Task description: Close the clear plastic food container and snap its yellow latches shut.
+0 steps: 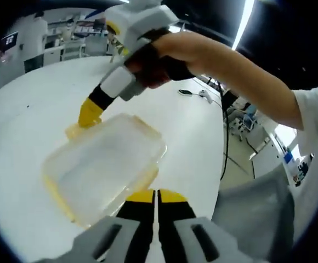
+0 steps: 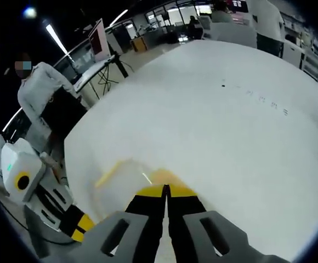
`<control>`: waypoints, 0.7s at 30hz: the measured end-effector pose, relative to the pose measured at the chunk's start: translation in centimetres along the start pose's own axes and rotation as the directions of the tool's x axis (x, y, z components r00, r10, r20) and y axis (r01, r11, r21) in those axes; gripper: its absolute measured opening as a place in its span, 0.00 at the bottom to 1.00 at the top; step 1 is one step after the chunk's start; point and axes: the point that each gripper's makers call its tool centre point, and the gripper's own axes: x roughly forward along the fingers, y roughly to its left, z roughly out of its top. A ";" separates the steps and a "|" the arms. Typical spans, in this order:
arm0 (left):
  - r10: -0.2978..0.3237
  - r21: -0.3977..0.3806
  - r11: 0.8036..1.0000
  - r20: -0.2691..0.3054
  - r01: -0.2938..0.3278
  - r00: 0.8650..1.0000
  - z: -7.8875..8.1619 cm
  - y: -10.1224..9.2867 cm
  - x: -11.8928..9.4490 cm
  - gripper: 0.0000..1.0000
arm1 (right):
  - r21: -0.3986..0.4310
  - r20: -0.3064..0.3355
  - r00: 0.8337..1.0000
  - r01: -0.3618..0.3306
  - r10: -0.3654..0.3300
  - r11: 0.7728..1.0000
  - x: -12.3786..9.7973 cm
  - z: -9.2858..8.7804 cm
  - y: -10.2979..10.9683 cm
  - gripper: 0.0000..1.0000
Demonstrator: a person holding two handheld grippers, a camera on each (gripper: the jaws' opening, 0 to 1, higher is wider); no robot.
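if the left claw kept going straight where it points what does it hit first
Most likely the clear container, lid on, just beyond the shut left claw. The right claw presses its far yellow latch; depth is uncertain.

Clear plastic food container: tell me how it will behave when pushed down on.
The clear plastic food container looks empty, so probably light and apt to slide on the smooth white table. Its thin lid may flex under the right gripper. Low and flat, it seems unlikely to tip.

- A lab or open office hall.
- A big white table (image 2: pixel 230 120) stands in the middle.
- Desks (image 2: pixel 164 34) with monitors (image 2: pixel 100 39) line the far side.
- Strip lights (image 1: pixel 245 22) hang overhead.
- People (image 2: pixel 38 93) in white stand around.
- Cables (image 1: pixel 225 137) run down to the floor.
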 end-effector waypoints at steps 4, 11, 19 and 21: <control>0.009 -0.001 1.000 -0.006 -0.009 1.000 -0.4 0.3 0.0 0.00 | 0.011 -0.008 1.000 0.005 -0.005 1.000 0.5 0.0 -0.5 0.00; 0.023 0.004 1.000 -0.016 -0.023 1.000 -0.9 0.7 0.2 0.00 | 0.025 -0.013 1.000 -0.001 0.001 1.000 0.9 0.1 -0.5 0.00; 0.018 0.041 0.999 -0.024 -0.017 1.000 -0.8 0.2 -0.3 0.00 | 0.021 0.005 1.000 0.008 -0.008 1.000 0.0 0.4 -1.0 0.00; 0.032 0.087 0.996 -0.035 -0.029 0.999 -0.6 0.2 -0.6 0.00 | 0.009 0.017 1.000 0.012 -0.012 1.000 -0.6 0.7 -1.2 0.00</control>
